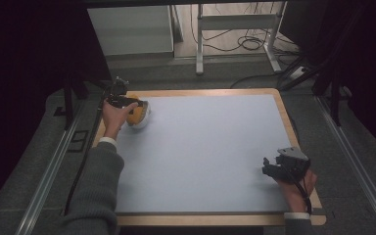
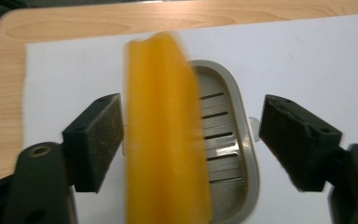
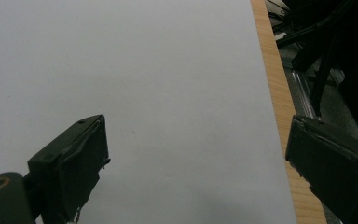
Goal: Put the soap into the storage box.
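An orange-yellow bar (image 2: 165, 135) stands on edge in the left gripper view, blurred, over a grey slotted dish (image 2: 223, 140). My left gripper (image 2: 191, 112) is open around the bar, whose left side lies close to the left pad (image 2: 107, 135) and well apart from the right pad. From above, the left gripper (image 1: 127, 104) sits at the mat's far left corner over the orange bar (image 1: 136, 115) and the white-looking dish (image 1: 144, 120). Near the front right edge my right gripper (image 1: 270, 167) is open with nothing between its jaws, and the right gripper (image 3: 198, 135) looks over bare mat.
A pale grey-blue mat (image 1: 200, 152) covers a wooden board (image 1: 293, 127) whose rim shows all round. Metal rails (image 1: 49, 171) run along both sides on dark carpet. A white table frame and cables (image 1: 245, 39) stand beyond the far edge.
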The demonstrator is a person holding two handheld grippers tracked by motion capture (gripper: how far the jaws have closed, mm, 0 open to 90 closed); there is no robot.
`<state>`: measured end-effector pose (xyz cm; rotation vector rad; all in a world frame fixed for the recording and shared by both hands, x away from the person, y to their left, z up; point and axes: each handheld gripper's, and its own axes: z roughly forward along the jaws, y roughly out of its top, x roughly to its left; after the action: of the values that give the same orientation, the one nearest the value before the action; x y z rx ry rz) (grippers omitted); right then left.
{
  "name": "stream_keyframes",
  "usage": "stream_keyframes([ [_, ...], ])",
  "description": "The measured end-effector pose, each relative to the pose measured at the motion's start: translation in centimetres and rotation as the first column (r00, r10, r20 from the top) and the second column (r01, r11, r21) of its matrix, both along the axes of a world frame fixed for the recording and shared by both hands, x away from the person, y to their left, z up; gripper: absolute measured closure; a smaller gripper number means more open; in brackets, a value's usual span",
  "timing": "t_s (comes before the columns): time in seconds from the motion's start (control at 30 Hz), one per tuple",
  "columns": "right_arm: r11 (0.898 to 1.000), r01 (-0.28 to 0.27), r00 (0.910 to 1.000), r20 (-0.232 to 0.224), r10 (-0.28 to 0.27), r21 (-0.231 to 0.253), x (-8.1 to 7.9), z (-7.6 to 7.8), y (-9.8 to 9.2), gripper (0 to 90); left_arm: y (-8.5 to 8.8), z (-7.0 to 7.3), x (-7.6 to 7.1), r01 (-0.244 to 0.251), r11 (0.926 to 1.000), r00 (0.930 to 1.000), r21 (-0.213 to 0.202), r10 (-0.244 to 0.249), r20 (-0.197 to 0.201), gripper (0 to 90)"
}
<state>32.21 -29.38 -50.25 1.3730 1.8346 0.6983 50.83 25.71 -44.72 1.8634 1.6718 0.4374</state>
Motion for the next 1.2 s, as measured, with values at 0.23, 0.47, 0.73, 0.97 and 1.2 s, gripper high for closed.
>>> stream_keyframes([
  [0.23,1.0,-0.001,1.0,0.0,0.001,0.002,0.0,0.0,0.1,5.8,0.3,1.6,-2.1,0.04,0.9986,0.9966,-0.036,-0.037,0.074,19.9],
  [0.47,1.0,-0.008,1.0,-0.001,0.008,-0.002,0.0,-0.1,0.2,5.8,-0.8,2.6,-5.2,0.167,0.9844,0.9807,-0.057,-0.16,0.113,19.7],
  [0.73,0.999,-0.038,0.9992,0.008,0.038,0.006,0.1,0.2,0.9,5.8,-2.7,0.7,-9.8,0.293,0.9549,0.9519,-0.05,-0.286,0.11,19.8],
  [0.97,0.996,-0.084,0.9964,0.012,0.084,0.027,-0.1,0.3,1.3,5.8,-3.9,-2.4,-14.1,0.367,0.9297,0.9257,-0.031,-0.362,0.11,20.1],
  [1.2,0.989,-0.142,0.9898,0.02,0.141,0.05,-0.2,0.3,1.7,5.8,-4.1,-4.9,-17.1,0.371,0.9277,0.9238,-0.045,-0.363,0.121,20.2],
])
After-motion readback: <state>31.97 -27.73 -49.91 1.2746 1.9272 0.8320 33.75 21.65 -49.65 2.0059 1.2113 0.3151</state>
